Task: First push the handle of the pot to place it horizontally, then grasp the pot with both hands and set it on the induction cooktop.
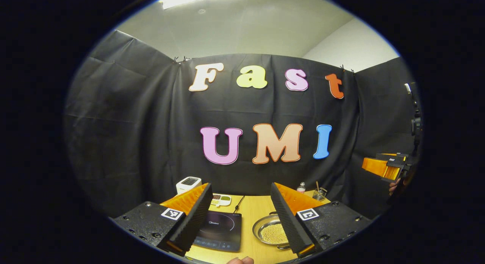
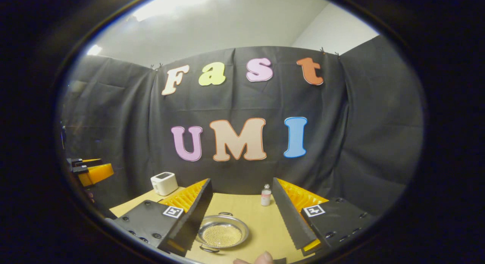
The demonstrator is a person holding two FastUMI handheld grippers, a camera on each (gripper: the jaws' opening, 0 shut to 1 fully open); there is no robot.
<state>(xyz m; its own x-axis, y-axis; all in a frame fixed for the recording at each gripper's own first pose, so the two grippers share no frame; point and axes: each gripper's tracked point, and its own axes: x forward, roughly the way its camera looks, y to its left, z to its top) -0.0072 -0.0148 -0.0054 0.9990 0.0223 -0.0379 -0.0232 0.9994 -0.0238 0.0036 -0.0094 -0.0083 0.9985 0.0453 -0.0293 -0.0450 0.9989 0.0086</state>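
Both grippers hover above the worktop [image 2: 261,222], jaws spread wide, nothing held. Your left gripper [image 1: 241,218] frames the induction cooktop [image 1: 219,230] at lower centre of the left gripper view, with the steel pot [image 1: 269,230] just right of it. In the right gripper view the pot [image 2: 223,231] sits at bottom centre between the right gripper's [image 2: 242,218] jaws, one loop handle [image 2: 226,214] at its far rim, another at the near rim. Bring one fingertip down beside a handle and nudge gently, so the pot turns in place rather than sliding. Mind the small bottle [image 2: 266,196] behind it.
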